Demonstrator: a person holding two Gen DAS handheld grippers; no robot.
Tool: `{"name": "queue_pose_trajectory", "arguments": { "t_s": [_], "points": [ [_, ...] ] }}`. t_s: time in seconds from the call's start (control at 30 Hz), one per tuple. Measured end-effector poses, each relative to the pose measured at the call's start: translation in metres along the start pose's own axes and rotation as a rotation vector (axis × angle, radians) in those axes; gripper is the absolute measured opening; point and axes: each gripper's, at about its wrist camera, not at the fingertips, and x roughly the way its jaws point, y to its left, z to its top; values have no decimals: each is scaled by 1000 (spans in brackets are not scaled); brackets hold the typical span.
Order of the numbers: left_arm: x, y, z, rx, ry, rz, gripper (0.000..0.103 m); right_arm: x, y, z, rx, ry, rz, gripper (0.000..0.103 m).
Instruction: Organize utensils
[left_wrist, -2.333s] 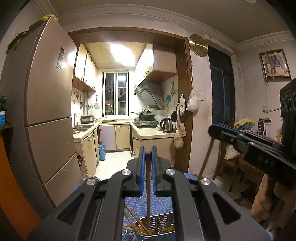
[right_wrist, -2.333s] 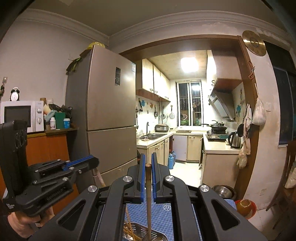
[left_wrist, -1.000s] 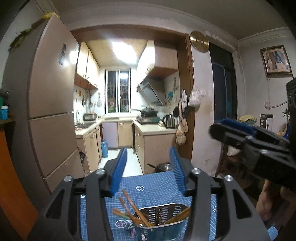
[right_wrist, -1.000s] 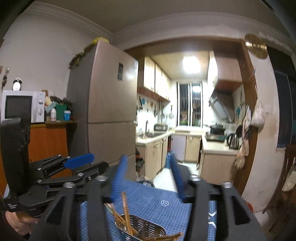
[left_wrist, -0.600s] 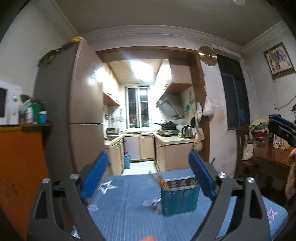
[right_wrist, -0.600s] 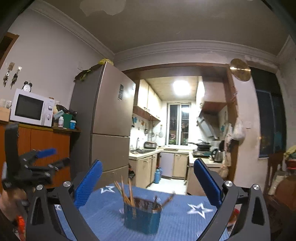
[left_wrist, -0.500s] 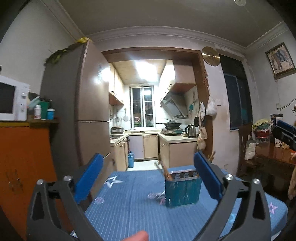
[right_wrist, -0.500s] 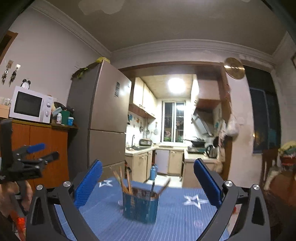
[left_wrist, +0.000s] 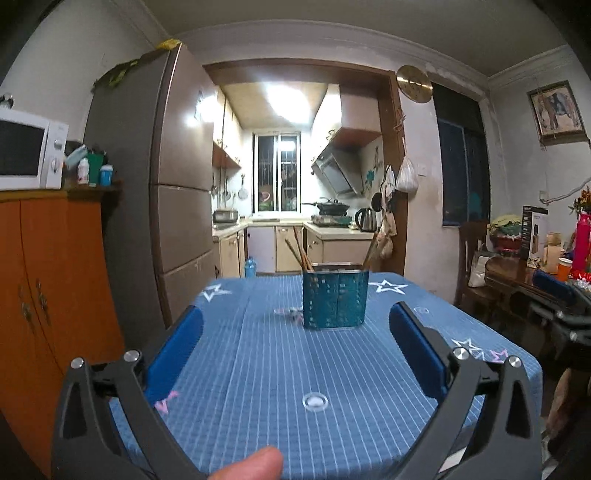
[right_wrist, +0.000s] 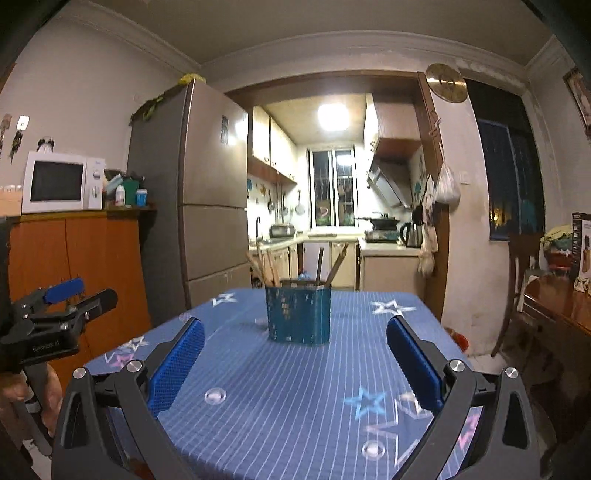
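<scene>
1. Both grippers have pulled back and dropped since the earlier frames: then each was closed on a chopstick above the holder, now the left gripper and right gripper sit low at the near edge of the counter, looking across it.
2. Jaws of both have just been opening and now stand wide apart, with nothing between them.
3. Chopsticks stand in the perforated metal utensil holder, which sits upright near the middle of the counter, toward its far side; the sticks lean out to left and right over the rim.
4. By the look of it, the sorting is done or nearly so; no loose utensil shows on the blue mat.
5. Risk: the leaning sticks give the holder a high, uneven load, so a forward sweep of either gripper that clips a stick or the holder's wall could tip it.
6. Risk: the grippers are near each other at the near edge, and a sideways move could knock them together.
7. Room: bare mat lies all round the holder, with wide margins to the left, right and near edges; the far edge is closer behind it.
</scene>
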Motion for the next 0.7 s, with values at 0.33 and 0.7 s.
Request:
{"name": "queue_pose_trajectory", "arguments": {
  "t_s": [0.33, 0.7],
  "points": [
    [-25, -5, -16, -5, 14, 34, 97, -32, 10, -16, 7, 25, -59, 98],
    [-49, -23, -29, 40, -150, 60, 97, -59, 11, -33, -12, -104, -97, 98]
  ]
}}
